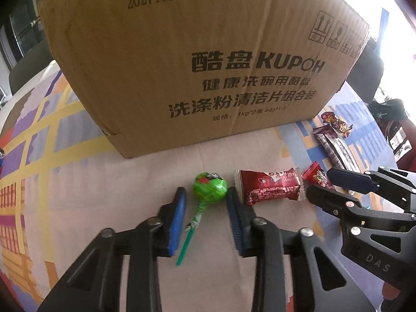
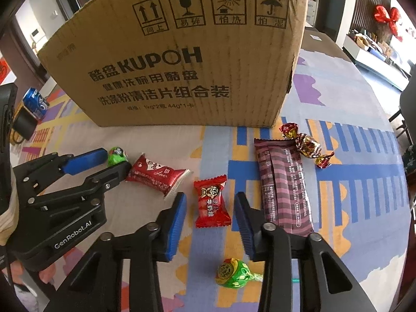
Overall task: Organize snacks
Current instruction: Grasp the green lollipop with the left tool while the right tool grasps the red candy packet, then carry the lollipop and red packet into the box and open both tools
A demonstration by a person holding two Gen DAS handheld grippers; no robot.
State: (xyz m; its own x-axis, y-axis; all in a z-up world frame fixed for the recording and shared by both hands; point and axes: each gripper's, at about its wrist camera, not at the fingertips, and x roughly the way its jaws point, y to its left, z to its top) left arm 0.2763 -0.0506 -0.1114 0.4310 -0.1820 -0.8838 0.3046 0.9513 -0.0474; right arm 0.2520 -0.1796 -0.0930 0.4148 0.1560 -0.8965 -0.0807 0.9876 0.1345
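While lying flat mid-surface (image 1: pixel 130 182) before cardboard box (image 1: pixel 182 52): green lollipop (image 1: pixel 209 187) between narrow jaws of left gripper (image 1: pixel 206 191), one pad touching its head, other just clear. Toward right edge, small red candy (image 2: pixel 212 205) between wider, untouching jaws of right gripper (image 2: pixel 210 195).

You see blue soda can (image 2: pixel 35 102) lying on tabletop (image 2: pixel 351 109) far left, black object (image 2: pixel 24 124) just beside it. Patterned cloth covers tabletop. Red bow (image 2: pixel 387 17) hangs in background, upper right of your right view.
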